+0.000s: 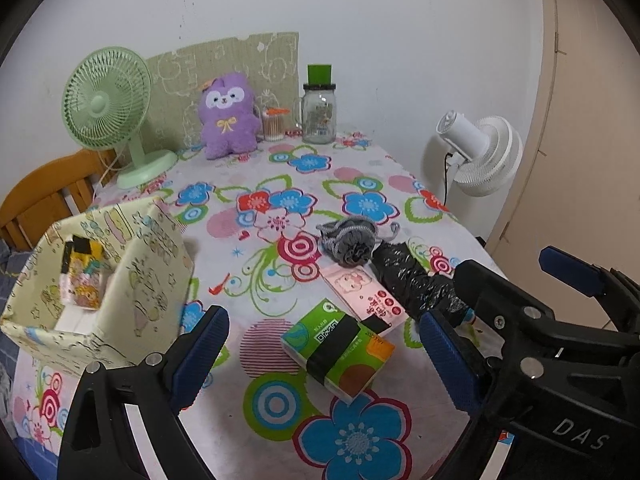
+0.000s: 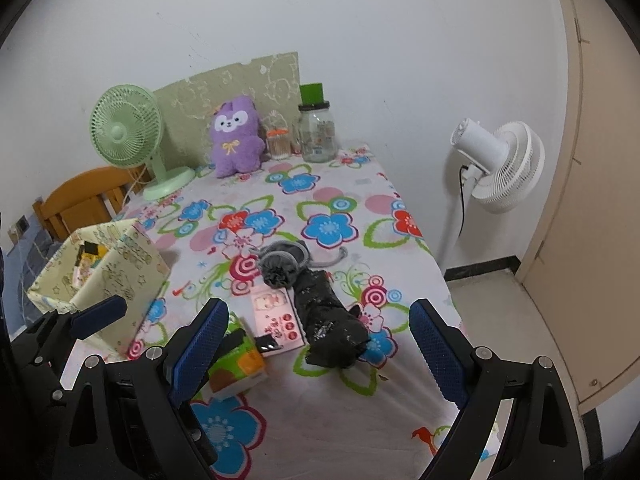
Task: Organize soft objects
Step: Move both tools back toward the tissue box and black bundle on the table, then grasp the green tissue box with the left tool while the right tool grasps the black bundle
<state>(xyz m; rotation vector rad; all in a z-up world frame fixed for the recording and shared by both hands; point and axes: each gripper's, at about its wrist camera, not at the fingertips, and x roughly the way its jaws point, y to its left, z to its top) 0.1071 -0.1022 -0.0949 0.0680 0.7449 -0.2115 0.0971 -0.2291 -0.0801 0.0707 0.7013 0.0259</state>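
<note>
The green tissue pack point(image 1: 338, 350) lies near the front of the flowered surface point(image 1: 360, 184), touching the pink pack point(image 1: 366, 296), with a black wrapped bundle point(image 2: 326, 316) and a grey mesh puff point(image 1: 348, 242) just behind. The patterned box point(image 1: 132, 280) stands to their left, some packs already inside. The left gripper point(image 1: 324, 354) has its jaws spread around the green pack without touching; the right gripper point(image 2: 320, 354), jaws also spread, faces the bundle. Judged step: approach; next, lower and close squarely
</note>
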